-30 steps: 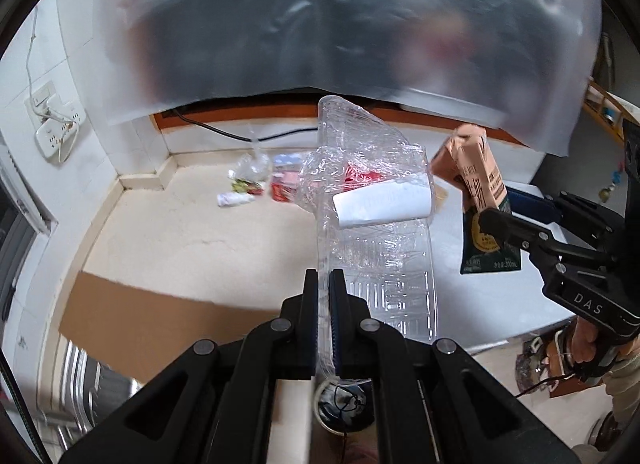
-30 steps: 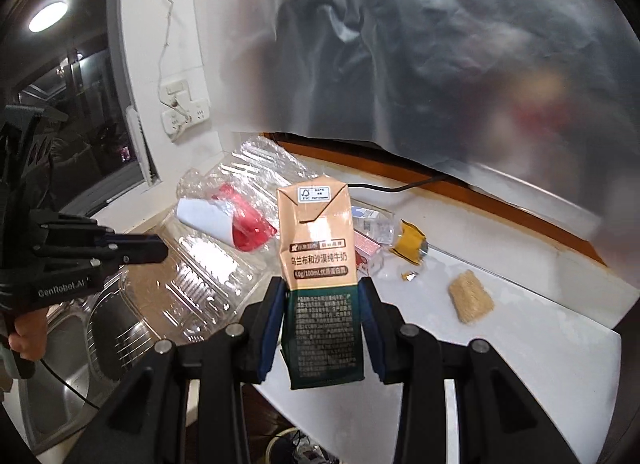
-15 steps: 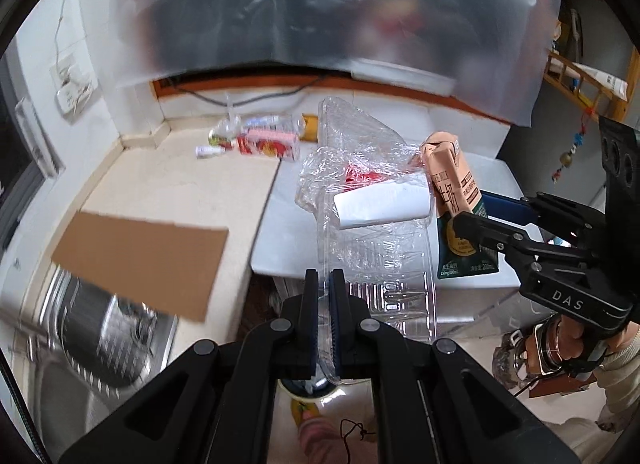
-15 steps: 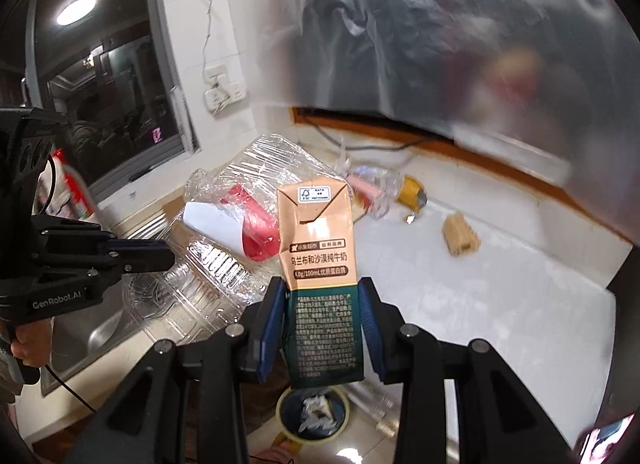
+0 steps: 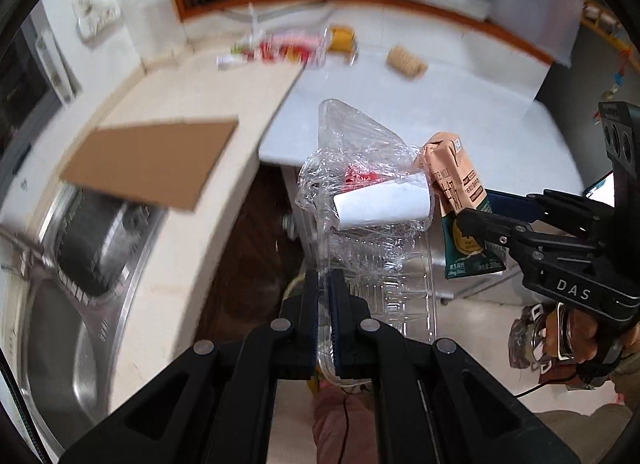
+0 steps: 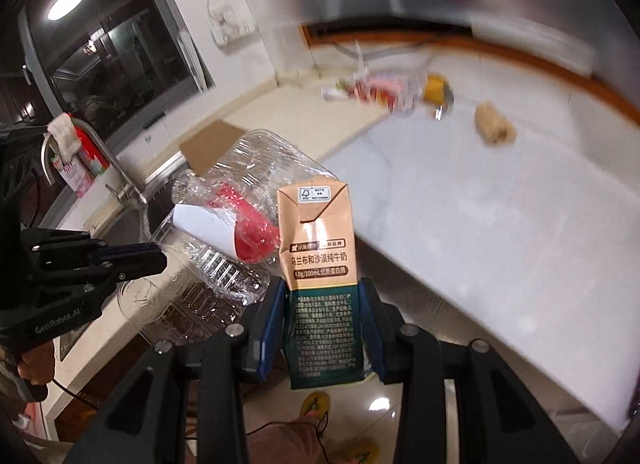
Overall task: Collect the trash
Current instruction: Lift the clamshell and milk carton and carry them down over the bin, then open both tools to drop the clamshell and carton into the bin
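The left gripper had its two black fingers pressed together on the thin edge of a crumpled clear plastic clamshell container, which stood up from the jaws and carried a white paper cup with red inside, wrapped in its folds. The right gripper was pinching the dark green lower half of a tan and green milk carton between its blue-padded fingers, the carton upright with its folded top uppermost. Taking the beige and white kitchen counter as the landmark, both held things hung off its front edge, out over the floor, with the carton just beside the clamshell on the right side of the left wrist view; whether the two touched could not be told. More trash lay on the counter itself, far back against the wall: a blurred heap of red and clear plastic wrappers, a crushed yellow can touching that heap, and a tan crumpled lump a little apart to the right. A flat brown cardboard sheet lay near the counter's front edge, overhanging the stainless steel sink set into the counter's left end. A person's hand gripped the right gripper's handle below counter level.
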`<move>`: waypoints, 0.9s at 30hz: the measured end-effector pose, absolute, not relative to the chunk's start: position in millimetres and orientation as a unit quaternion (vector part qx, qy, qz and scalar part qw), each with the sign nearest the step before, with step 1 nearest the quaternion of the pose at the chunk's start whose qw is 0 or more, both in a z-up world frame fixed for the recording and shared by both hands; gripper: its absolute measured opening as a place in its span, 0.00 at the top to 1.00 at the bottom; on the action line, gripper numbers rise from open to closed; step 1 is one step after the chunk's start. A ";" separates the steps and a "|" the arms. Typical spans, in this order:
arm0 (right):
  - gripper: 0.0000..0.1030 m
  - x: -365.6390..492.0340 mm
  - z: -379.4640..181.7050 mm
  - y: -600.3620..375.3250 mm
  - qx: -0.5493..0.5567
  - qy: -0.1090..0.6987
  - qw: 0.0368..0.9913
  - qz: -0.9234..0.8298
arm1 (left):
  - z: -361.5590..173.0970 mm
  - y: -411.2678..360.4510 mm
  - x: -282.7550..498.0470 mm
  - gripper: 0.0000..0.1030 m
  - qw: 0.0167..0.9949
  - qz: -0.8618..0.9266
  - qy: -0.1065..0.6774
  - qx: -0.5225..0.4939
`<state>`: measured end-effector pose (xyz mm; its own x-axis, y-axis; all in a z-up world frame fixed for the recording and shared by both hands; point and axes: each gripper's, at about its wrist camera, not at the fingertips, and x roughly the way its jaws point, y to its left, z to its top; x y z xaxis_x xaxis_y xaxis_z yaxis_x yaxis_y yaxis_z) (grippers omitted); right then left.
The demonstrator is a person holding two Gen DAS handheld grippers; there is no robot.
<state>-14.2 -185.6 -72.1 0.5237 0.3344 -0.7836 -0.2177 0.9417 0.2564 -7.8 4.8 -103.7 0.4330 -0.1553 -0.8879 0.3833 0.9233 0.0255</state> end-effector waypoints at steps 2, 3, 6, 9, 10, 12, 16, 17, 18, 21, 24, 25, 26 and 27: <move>0.64 -12.7 -97.3 -185.2 0.073 0.483 0.858 0.158 | -125.5 4.4 -8.7 0.97 0.832 -0.150 0.521 0.116; 0.64 -11.8 -108.8 -184.9 0.076 0.492 0.853 0.158 | -136.9 4.6 -8.1 0.97 0.827 -0.145 0.530 0.118; 0.64 -8.7 -148.1 -183.5 0.085 0.520 0.835 0.156 | -175.7 5.1 -4.5 0.97 0.813 -0.132 0.553 0.124; 0.64 -3.5 -191.4 -183.0 0.092 0.554 0.815 0.144 | -212.8 6.5 1.7 0.97 0.803 -0.121 0.568 0.133; 0.64 -1.9 -209.6 -181.7 0.093 0.567 0.806 0.139 | -227.1 6.9 4.2 0.97 0.800 -0.118 0.573 0.136; 0.64 1.3 -232.6 -178.9 0.092 0.583 0.796 0.133 | -257.6 9.0 10.7 0.97 0.790 -0.112 0.587 0.135; 0.64 12.5 -288.1 -172.4 0.096 0.614 0.775 0.114 | -318.9 11.6 27.5 0.97 0.771 -0.099 0.615 0.131; 0.64 15.5 -298.8 -171.1 0.098 0.619 0.772 0.110 | -333.0 11.1 31.5 0.97 0.768 -0.097 0.619 0.133; 0.64 18.6 -310.7 -169.9 0.101 0.624 0.768 0.104 | -344.8 11.8 36.0 0.97 0.766 -0.097 0.621 0.136; 0.64 28.9 -348.0 -164.2 0.106 0.640 0.756 0.087 | -385.6 9.8 48.6 0.97 0.751 -0.098 0.636 0.146; 0.64 40.3 -380.7 -157.5 0.115 0.650 0.747 0.076 | -418.2 5.3 61.6 0.96 0.737 -0.100 0.648 0.163; 0.64 44.4 -394.0 -154.9 0.117 0.654 0.744 0.073 | -428.9 3.5 65.6 0.96 0.734 -0.101 0.649 0.172; 0.64 46.8 -402.6 -154.3 0.119 0.656 0.742 0.070 | -439.1 1.4 69.4 0.96 0.731 -0.103 0.650 0.180; 0.64 49.3 -411.3 -153.1 0.120 0.658 0.741 0.068 | -448.1 0.7 73.0 0.96 0.728 -0.105 0.651 0.188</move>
